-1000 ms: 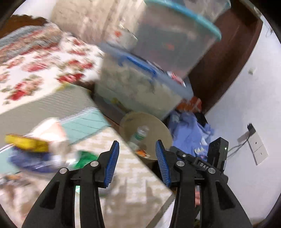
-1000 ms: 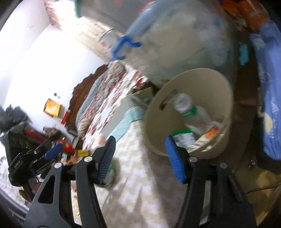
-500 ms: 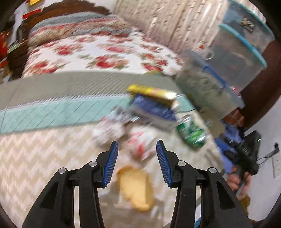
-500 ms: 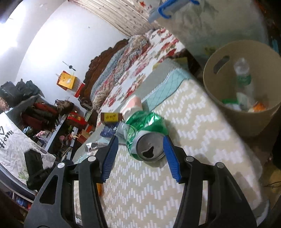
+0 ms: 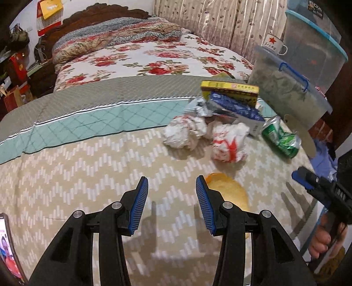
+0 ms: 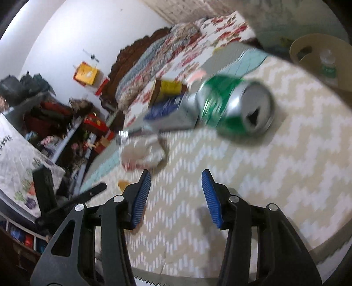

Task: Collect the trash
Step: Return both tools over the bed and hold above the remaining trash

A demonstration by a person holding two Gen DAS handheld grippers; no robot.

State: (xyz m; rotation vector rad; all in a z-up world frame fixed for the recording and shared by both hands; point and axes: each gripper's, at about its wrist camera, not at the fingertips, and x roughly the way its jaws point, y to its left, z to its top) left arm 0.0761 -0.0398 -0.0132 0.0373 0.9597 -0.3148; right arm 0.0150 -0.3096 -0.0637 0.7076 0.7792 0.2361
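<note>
Trash lies in a heap on the zigzag bedspread [image 5: 88, 176]. In it are two crumpled white-and-red paper balls [image 5: 187, 134], a dented green can [image 5: 281, 136], a yellow box [image 5: 228, 90], a blue packet [image 5: 237, 107] and a foil wrapper [image 5: 198, 106]. My left gripper [image 5: 171, 187] is open above the cover, short of the paper balls, and an orange-yellow scrap [image 5: 228, 191] lies just right of it. My right gripper [image 6: 176, 182] is empty; its jaws are closing and point at the green can [image 6: 235, 107], which lies ahead of them. A beige bin [image 6: 297, 50] with a bottle [image 6: 327, 63] inside stands beyond the bed's edge.
Stacked clear storage boxes [image 5: 290, 88] with a mug [image 5: 275, 44] on top stand right of the bed. A floral quilt [image 5: 154, 57] and a dark headboard [image 5: 99, 17] lie behind the heap. A phone [image 5: 8, 253] shows at the lower left. A hand [image 5: 319, 242] holds the right gripper [image 5: 316, 187].
The left view swung from the bin and storage boxes to the trash heap. The right view turned from the bin to the green can, and its jaws narrowed.
</note>
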